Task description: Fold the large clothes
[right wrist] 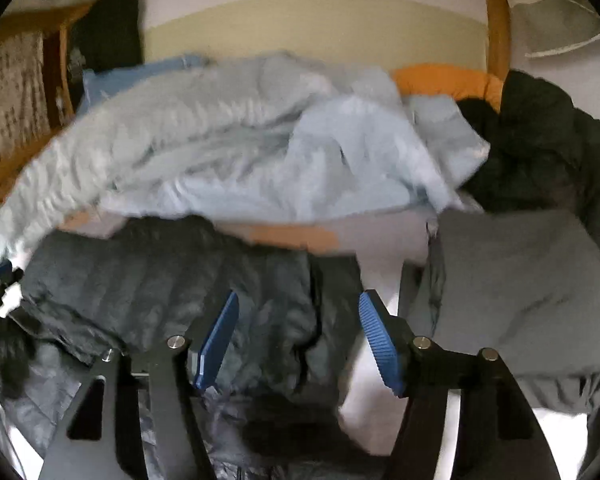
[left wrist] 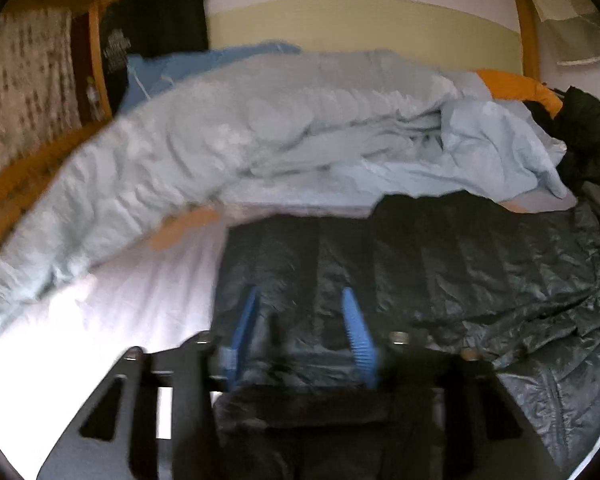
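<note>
The bed (left wrist: 100,300), under a white sheet, fills both views and carries everything. Well ahead of both tools, a pale blue duvet (left wrist: 260,136) lies heaped across the bed's far side, with an orange cloth (left wrist: 512,84) and a dark bundle (left wrist: 588,136) at its right end.

Directly beneath and ahead of the left tool (left wrist: 302,320) a dark quilted jacket (left wrist: 440,264) lies spread on the sheet, reaching off to that tool's right. The left tool's blue pads (left wrist: 356,328) stand apart with the jacket's fabric between and below them; whether they touch it cannot be told through the blur.

The right tool (right wrist: 300,336) hangs with its pads (right wrist: 380,344) wide apart, nothing between them. The jacket (right wrist: 160,288) lies below and to its left, a bare strip of sheet under its right finger, and a grey garment (right wrist: 520,300) lies flat just to its right.
</note>
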